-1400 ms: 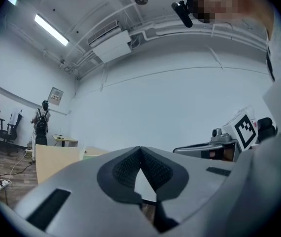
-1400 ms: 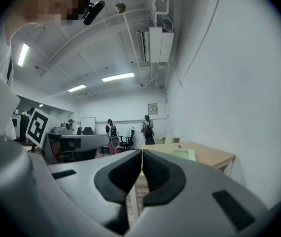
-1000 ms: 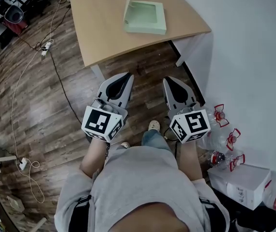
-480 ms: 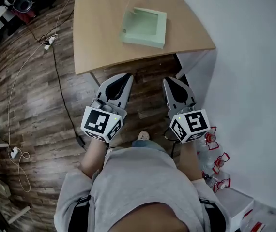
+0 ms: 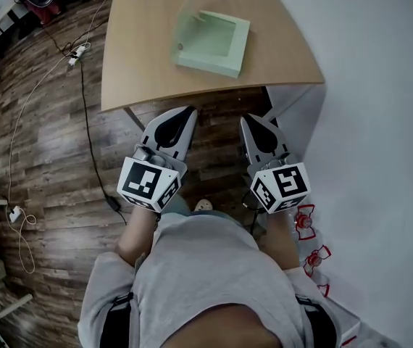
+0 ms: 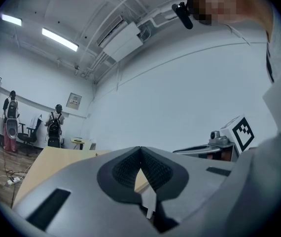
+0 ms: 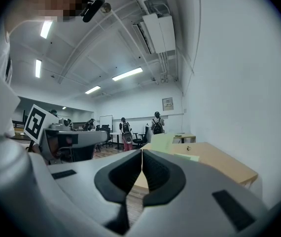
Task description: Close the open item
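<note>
Nearest to the camera, a person in a grey shirt (image 5: 206,281) is holding both tools out level over a wooden floor (image 5: 54,158), short of the table's near edge. The left gripper (image 5: 190,112) is keeping its jaws clenched together with nothing between them, and the right gripper (image 5: 248,119) is likewise pressing its jaws shut on nothing. By the white wall (image 5: 380,122) to the right, plastic bottles (image 5: 306,222) with red labels are lying on the floor, and to the left a black cable (image 5: 85,114) is trailing across the boards. Beyond the grippers, a wooden table (image 5: 141,56) is standing against the wall. On it, well apart from both grippers, a pale green box (image 5: 224,60) is sitting open, its lid (image 5: 189,22) standing up along its left side.
</note>
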Motion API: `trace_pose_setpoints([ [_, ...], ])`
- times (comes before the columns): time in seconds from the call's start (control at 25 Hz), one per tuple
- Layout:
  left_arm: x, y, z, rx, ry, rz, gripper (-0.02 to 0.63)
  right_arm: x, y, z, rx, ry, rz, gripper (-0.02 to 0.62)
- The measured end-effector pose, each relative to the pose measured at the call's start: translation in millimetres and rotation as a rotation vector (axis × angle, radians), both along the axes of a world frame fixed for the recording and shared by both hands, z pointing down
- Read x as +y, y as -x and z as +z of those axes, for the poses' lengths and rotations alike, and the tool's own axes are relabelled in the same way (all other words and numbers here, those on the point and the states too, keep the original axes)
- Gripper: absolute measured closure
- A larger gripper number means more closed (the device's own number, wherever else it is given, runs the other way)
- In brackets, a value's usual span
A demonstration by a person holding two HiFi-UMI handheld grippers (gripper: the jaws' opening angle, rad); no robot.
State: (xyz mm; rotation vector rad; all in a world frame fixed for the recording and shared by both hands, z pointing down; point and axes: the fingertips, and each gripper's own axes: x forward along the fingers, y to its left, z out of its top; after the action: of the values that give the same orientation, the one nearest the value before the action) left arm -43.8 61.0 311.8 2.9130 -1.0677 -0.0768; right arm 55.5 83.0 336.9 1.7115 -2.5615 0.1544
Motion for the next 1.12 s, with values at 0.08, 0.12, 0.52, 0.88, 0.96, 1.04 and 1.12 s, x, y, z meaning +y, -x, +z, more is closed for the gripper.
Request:
trace_pose_setpoints([
  [0.08,-2.1,-5.7,2.6,-0.013,0.005,-0.002,0.591,-4.9,-4.4,2.9,-0.008,0.004,-0.009,0.583],
  [0.12,-4.0,-8.2,3.7,-0.021,0.006,-0.003,0.591,-7.9,-6.5,4.2,-0.014,0.007,-0.012,0.584],
  [0.52,-54.1,-21.1,13.4,-0.037,0.015,-0.011,0.591,-56.5,-18.6,15.3,-0.029,0.019,-0.012,0.583],
  [0.88,-128.3,-33.5,11.7,-0.043,0.013,0.009,0.591,-128.1,-30.6,12.7,-0.034,0.018,0.009,0.583],
  [0.96,-144.5,-34.2,10.4,-0.045,0.014,0.011,0.591,-144.1,-31.4,12.0,-0.037,0.021,0.012,0.583],
  [1.04,-160.9,-33.5,9.6,-0.049,0.017,0.012,0.591,-160.0,-31.3,11.6,-0.038,0.025,0.015,0.583],
  [1.12,-177.1,-32.0,10.7,-0.057,0.018,0.012,0.591,-175.6,-30.8,12.6,-0.036,0.029,0.019,0.583],
])
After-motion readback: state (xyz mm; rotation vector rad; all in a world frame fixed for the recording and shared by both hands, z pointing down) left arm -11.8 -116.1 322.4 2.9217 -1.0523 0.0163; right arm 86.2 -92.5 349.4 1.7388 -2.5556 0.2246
